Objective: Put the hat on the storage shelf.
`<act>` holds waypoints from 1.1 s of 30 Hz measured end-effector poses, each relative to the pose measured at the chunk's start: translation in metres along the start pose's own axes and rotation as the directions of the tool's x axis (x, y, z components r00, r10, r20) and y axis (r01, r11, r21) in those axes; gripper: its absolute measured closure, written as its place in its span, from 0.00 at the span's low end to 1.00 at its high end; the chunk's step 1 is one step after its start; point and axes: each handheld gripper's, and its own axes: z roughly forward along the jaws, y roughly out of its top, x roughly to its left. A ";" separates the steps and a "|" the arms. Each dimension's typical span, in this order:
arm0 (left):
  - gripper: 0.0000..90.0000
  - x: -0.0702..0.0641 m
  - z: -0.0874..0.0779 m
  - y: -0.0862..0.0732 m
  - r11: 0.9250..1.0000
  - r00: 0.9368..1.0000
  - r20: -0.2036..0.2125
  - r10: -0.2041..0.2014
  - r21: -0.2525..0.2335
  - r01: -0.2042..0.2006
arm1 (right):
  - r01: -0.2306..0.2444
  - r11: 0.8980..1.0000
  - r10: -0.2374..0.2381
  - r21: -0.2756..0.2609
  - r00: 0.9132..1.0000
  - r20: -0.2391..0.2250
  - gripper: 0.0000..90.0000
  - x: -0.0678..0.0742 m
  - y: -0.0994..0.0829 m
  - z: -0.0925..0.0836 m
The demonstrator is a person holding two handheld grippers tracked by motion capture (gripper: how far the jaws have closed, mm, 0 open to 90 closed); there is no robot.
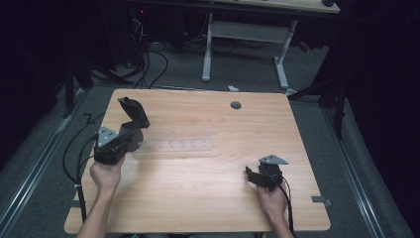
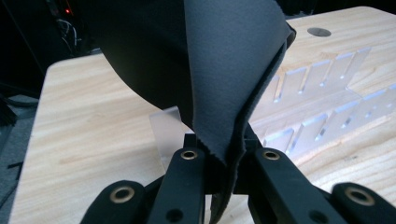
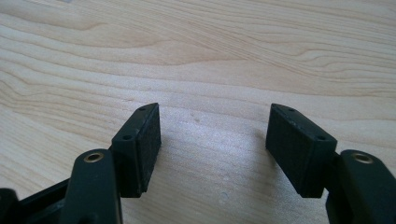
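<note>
At a light wooden table [image 1: 208, 178] in a dark room, a person works with a hand-held gripper in each hand. The left gripper [image 2: 223, 156], near the table's left edge, has its jaws pinched tight on a folded piece of dark grey cloth [image 2: 224, 70], which stands up from the jaws and bends over at its top in the high view. Just beside it, toward the table's middle, a clear plastic slotted rack [image 1: 176, 145] lies flat on the wood; in the left gripper view its slots show behind the cloth. The right gripper [image 3: 212, 140], held low over bare wood near the table's front right, has its jaws spread wide with nothing between them. A round grommet hole [image 1: 236, 105] sits near the far edge.
</note>
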 end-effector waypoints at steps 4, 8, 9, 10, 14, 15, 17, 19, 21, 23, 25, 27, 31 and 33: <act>0.95 0.002 -0.003 -0.003 1.000 1.000 0.011 -0.015 0.003 0.015 | -0.001 1.000 0.001 0.000 1.000 0.000 0.40 0.000 0.000 0.000; 0.85 0.006 -0.005 -0.004 0.999 0.999 0.007 -0.047 0.023 0.047 | -0.001 1.000 0.001 0.000 1.000 0.000 0.40 0.000 0.000 0.000; 0.82 0.009 -0.006 -0.005 0.998 0.998 0.007 -0.063 0.030 0.063 | -0.001 1.000 0.001 0.001 1.000 0.000 0.40 0.000 0.000 0.000; 0.77 0.011 -0.008 -0.006 0.996 0.997 0.004 -0.074 0.039 0.074 | 0.000 1.000 0.000 0.000 1.000 0.001 0.40 0.000 0.000 0.000; 0.55 0.019 -0.017 -0.015 0.992 0.994 -0.020 -0.107 0.070 0.108 | 0.000 1.000 0.000 0.000 1.000 0.000 0.40 0.000 0.000 0.000; 0.52 0.021 -0.021 -0.019 0.990 0.993 -0.023 -0.117 0.077 0.118 | -0.001 1.000 0.001 0.001 1.000 0.000 0.40 0.000 0.000 0.000; 0.47 0.025 -0.028 -0.027 0.987 0.992 -0.034 -0.123 0.097 0.126 | 0.000 1.000 0.000 0.000 1.000 0.000 0.40 0.000 0.000 0.000; 0.42 0.028 -0.035 -0.037 0.986 0.992 -0.045 -0.115 0.117 0.119 | 0.001 1.000 -0.001 0.000 1.000 0.000 0.40 0.000 0.000 0.000; 0.40 0.030 -0.040 -0.046 0.985 0.993 -0.054 -0.106 0.131 0.113 | 0.001 1.000 -0.001 0.000 1.000 0.000 0.40 0.000 0.000 0.000; 0.39 0.031 -0.044 -0.053 0.983 0.993 -0.062 -0.101 0.146 0.109 | 0.001 1.000 -0.001 0.000 1.000 0.000 0.40 0.000 0.000 0.000; 0.38 0.031 -0.046 -0.058 0.982 0.993 -0.063 -0.095 0.158 0.104 | 0.001 1.000 -0.001 0.000 1.000 0.000 0.40 0.000 0.000 0.000; 0.38 0.030 -0.047 -0.063 0.981 0.995 -0.063 -0.082 0.171 0.092 | 0.001 1.000 -0.001 0.000 1.000 0.001 0.40 0.000 0.000 0.000; 0.37 0.030 -0.046 -0.072 0.977 0.994 -0.068 -0.085 0.192 0.096 | 0.000 1.000 0.000 0.000 1.000 0.001 0.40 0.000 0.000 0.000; 0.37 0.028 -0.045 -0.075 0.974 0.994 -0.078 -0.079 0.207 0.094 | 0.000 1.000 0.000 0.000 1.000 0.001 0.40 0.000 0.000 0.000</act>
